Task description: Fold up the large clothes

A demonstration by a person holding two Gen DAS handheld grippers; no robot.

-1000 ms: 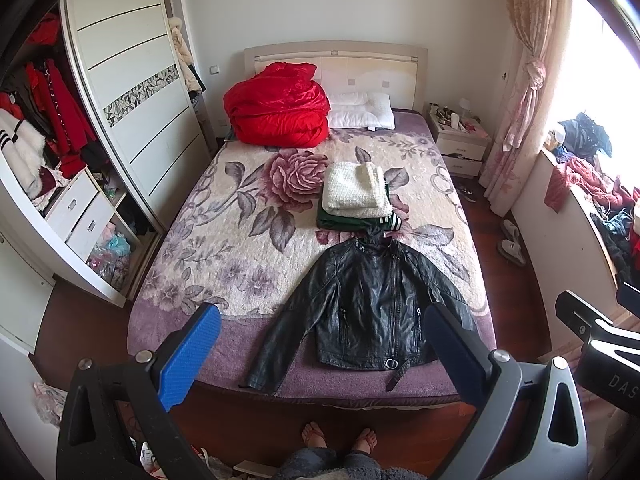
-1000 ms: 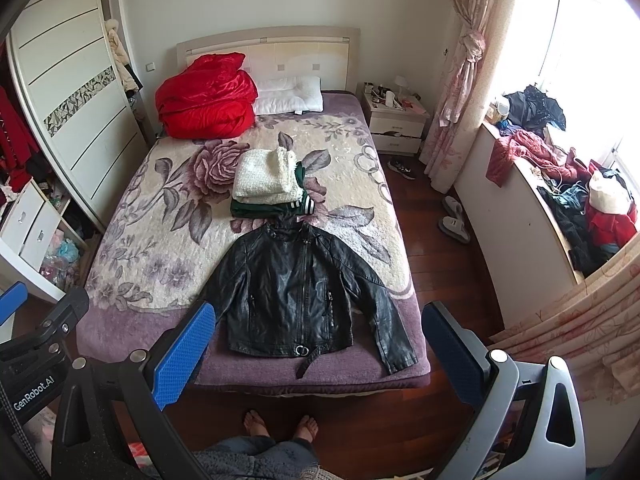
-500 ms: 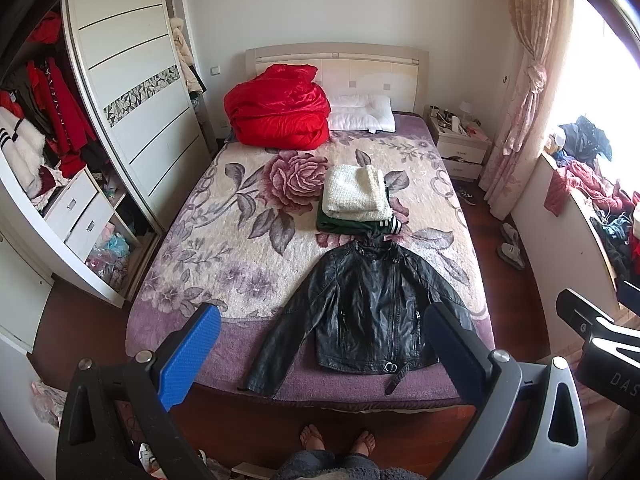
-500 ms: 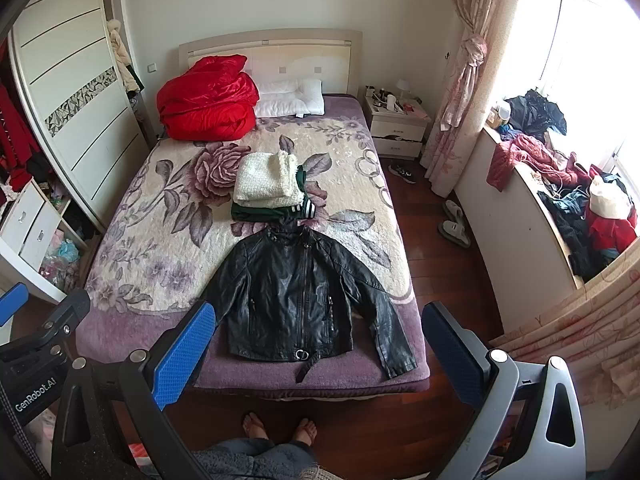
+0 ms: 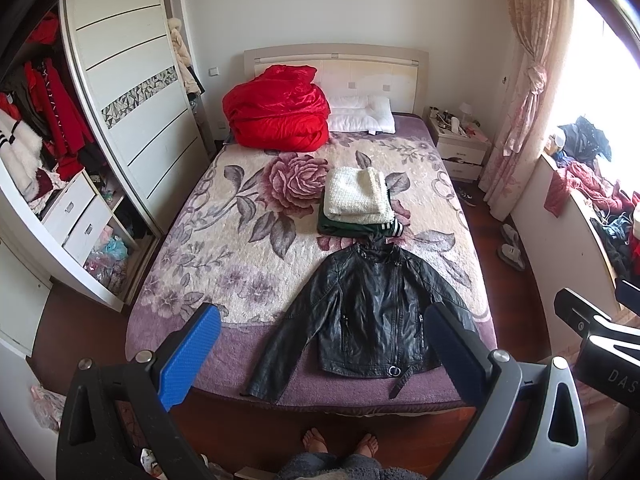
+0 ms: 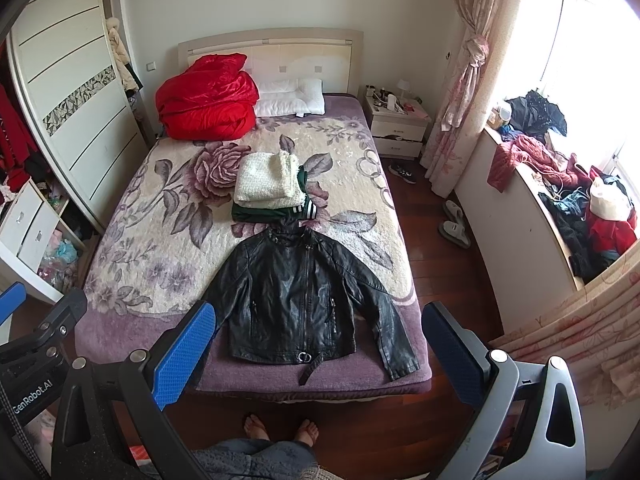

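Note:
A black leather jacket (image 5: 368,312) lies flat, face up, sleeves spread, at the foot of the bed (image 5: 224,240); it also shows in the right wrist view (image 6: 300,304). Behind its collar sits a folded stack: a white fleece garment (image 5: 356,192) on a dark green one (image 5: 352,227). My left gripper (image 5: 320,344) is open and empty, held high above the bed's foot. My right gripper (image 6: 318,340) is open and empty at about the same height, to the right of the left one.
A red duvet (image 5: 276,116) and white pillow (image 5: 360,114) lie at the headboard. An open wardrobe (image 5: 60,160) stands left. A nightstand (image 6: 398,120), slippers (image 6: 454,222) and a clothes-piled sill (image 6: 576,208) are right. The person's bare feet (image 6: 280,428) stand at the bed's foot.
Both views have drifted slightly, the bed sitting a little lower in frame. The jacket and the stack have not moved. Both grippers stay open.

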